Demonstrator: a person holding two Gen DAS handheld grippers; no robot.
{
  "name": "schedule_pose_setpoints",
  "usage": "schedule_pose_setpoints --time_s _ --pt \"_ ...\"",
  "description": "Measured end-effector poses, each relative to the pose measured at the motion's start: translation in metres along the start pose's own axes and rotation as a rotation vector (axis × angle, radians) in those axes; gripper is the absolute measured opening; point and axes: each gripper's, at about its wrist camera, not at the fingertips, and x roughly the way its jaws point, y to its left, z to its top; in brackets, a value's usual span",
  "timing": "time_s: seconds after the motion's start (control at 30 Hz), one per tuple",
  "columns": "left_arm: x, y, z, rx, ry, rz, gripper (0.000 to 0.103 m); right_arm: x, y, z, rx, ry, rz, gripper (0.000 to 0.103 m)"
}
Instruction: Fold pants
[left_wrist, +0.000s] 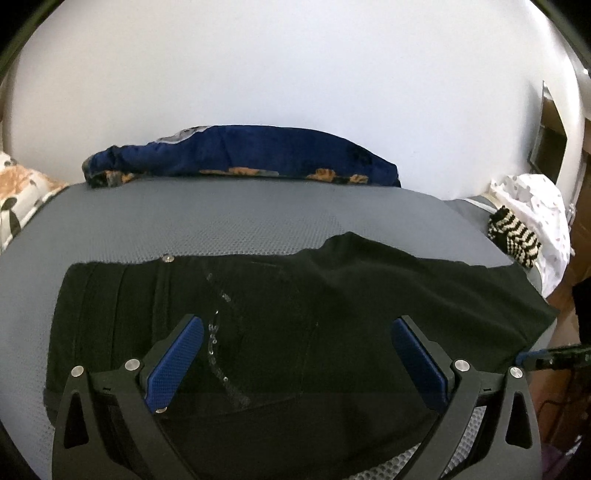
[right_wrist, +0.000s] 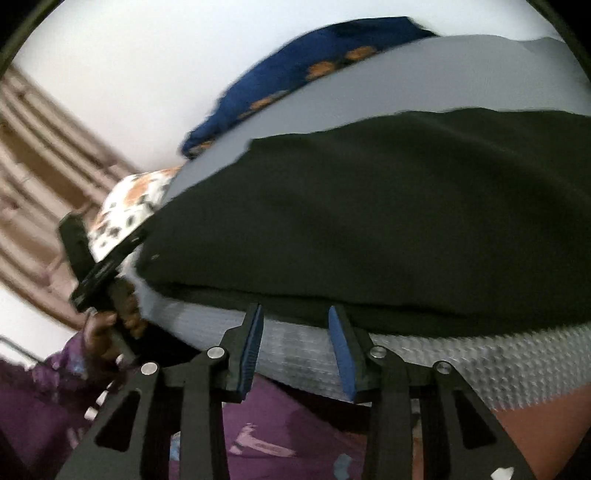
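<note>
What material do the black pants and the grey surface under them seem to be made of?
Pants: probably a matte woven cloth such as denim or cotton, with a metal waist button and soft folds. Grey surface: looks like a textured mesh or quilted fabric, judging by its fine dotted pattern.

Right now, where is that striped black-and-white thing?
In the left wrist view the striped item lies at the bed's far right edge, against white spotted cloth, beyond the black pants.

A plain white wall (left_wrist: 295, 74) rises behind the grey textured mattress (left_wrist: 229, 218), a navy orange-patterned cushion (left_wrist: 243, 157) lying along its far edge (a white speckled cloth (left_wrist: 535, 206) heaped at the right corner), brown floor (left_wrist: 565, 306) beyond.
</note>
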Motion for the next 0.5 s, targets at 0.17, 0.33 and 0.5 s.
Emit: schedule_pose_setpoints --time_s 0.17,0.33,0.5 --pt "0.005 0.008 -0.003 -0.035 0.019 -0.009 0.101 -0.001 -0.028 -0.002 0.223 -0.050 -0.027 0.024" --pt "0.005 0.017 -0.003 -0.082 0.013 -0.033 0.101 -0.008 -0.028 -0.020 0.425 -0.161 -0.033 0.039" --pt "0.008 0.020 -0.005 -0.103 0.035 -0.052 0.101 -0.002 -0.025 -0.029 0.550 -0.279 0.031 0.049"
